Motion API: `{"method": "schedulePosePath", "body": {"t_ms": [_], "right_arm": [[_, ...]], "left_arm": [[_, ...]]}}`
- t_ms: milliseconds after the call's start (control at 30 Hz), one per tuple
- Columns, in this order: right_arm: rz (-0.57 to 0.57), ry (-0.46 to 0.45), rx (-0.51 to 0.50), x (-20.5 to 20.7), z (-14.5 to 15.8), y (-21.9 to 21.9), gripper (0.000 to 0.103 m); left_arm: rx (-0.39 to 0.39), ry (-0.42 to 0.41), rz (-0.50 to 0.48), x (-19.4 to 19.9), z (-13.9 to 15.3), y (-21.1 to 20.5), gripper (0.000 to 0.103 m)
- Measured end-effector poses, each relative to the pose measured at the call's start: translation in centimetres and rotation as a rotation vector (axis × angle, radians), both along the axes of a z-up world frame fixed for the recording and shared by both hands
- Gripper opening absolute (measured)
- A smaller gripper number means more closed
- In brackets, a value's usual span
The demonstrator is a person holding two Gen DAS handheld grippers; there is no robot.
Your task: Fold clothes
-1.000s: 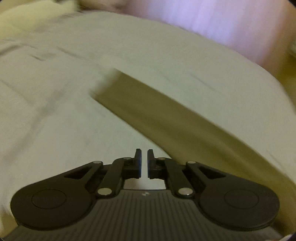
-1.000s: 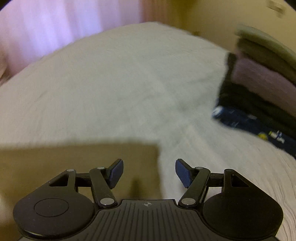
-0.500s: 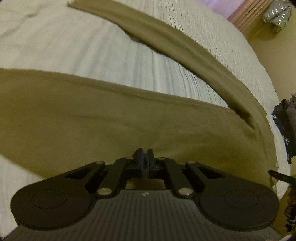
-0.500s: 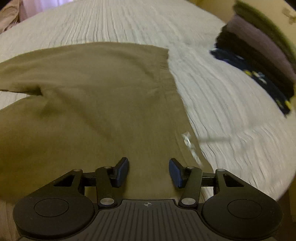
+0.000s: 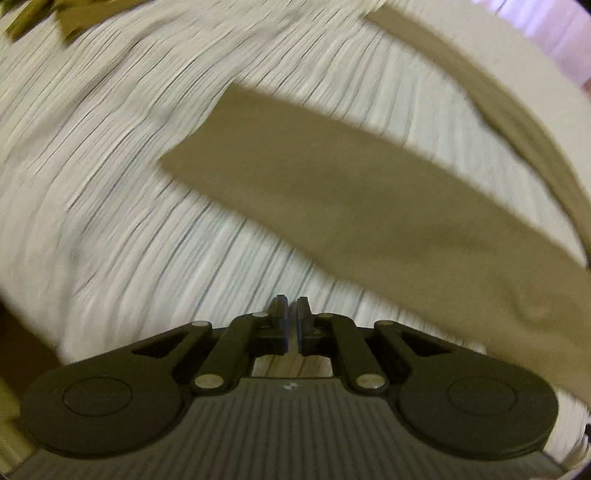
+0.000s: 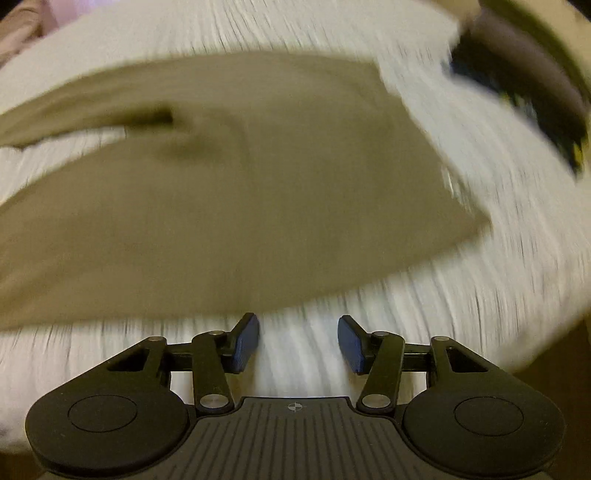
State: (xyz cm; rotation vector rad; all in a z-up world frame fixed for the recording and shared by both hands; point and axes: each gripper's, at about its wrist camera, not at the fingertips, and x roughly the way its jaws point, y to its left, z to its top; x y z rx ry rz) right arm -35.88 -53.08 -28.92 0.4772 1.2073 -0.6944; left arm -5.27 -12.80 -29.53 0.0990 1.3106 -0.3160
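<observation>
An olive-brown garment point(image 6: 240, 192) lies spread flat on the white ribbed bedspread point(image 6: 480, 288). In the right wrist view its near hem runs just beyond my right gripper point(image 6: 298, 341), which stands open with nothing between its blue pads. In the left wrist view one long flat part of the garment point(image 5: 351, 206) stretches from the centre to the right edge, and a second strip point(image 5: 517, 122) curves behind it. My left gripper point(image 5: 292, 321) is shut with nothing in it, over bare bedspread point(image 5: 129, 221) just short of the cloth. Both views are motion-blurred.
A stack of folded clothes point(image 6: 524, 85), dark and purple-grey, sits on the bed at the upper right of the right wrist view. Pink curtains point(image 5: 554, 40) show beyond the far side. More olive cloth point(image 5: 70, 18) lies at the upper left of the left wrist view.
Both grippers have pulled back from the garment to bare bedspread near its hem. The left view has swung left. The left stays shut and the right open.
</observation>
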Motion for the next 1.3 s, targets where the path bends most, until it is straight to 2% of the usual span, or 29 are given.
{"method": "schedulePosePath", "body": {"t_ms": [100, 167, 300, 467, 533, 667, 867, 900, 933, 967, 1133, 1300], "right_arm": [[-0.044, 0.004, 0.067, -1.1, 2.3, 1.0, 0.052], [-0.055, -0.005, 0.099, -1.4, 4.0, 1.6, 0.052], [0.002, -0.074, 0.112, 0.1, 7.8, 2.8, 0.052], [0.078, -0.185, 0.132, 1.7, 12.8, 4.2, 0.052], [0.101, -0.215, 0.126, 0.5, 14.3, 4.3, 0.052], [0.141, -0.261, 0.108, -2.4, 17.0, 4.4, 0.052], [0.194, -0.319, 0.075, -7.1, 20.9, 4.3, 0.053], [0.187, -0.318, 0.061, -8.5, 21.3, 3.9, 0.059], [0.176, -0.319, 0.049, -9.8, 21.5, 3.5, 0.075], [0.165, -0.32, 0.036, -11.2, 21.8, 3.1, 0.081], [0.159, -0.317, 0.024, -16.0, 21.9, 2.0, 0.082], [0.238, -0.3, 0.041, -18.5, 21.9, 2.7, 0.082]], "left_arm": [[0.037, 0.066, 0.046, -0.2, 0.8, 1.8, 0.007], [0.041, 0.086, 0.032, -1.1, 2.4, 1.5, 0.007], [-0.016, 0.074, -0.012, -2.9, 6.7, -0.3, 0.013], [-0.1, -0.022, -0.066, -4.6, 12.8, -3.3, 0.021], [-0.127, -0.072, -0.088, -5.8, 15.2, -4.6, 0.027], [-0.146, -0.154, -0.14, -9.4, 18.5, -7.0, 0.03], [-0.184, -0.153, -0.199, -17.9, 20.2, -9.8, 0.035], [-0.192, -0.142, -0.204, -19.4, 20.3, -10.1, 0.036], [-0.204, -0.127, -0.21, -20.9, 20.4, -10.4, 0.037], [-0.214, -0.118, -0.215, -22.1, 20.5, -10.5, 0.037], [-0.214, -0.122, -0.186, -27.2, 20.8, -9.8, 0.038], [-0.187, -0.146, -0.126, -30.4, 21.3, -7.4, 0.041]]}}
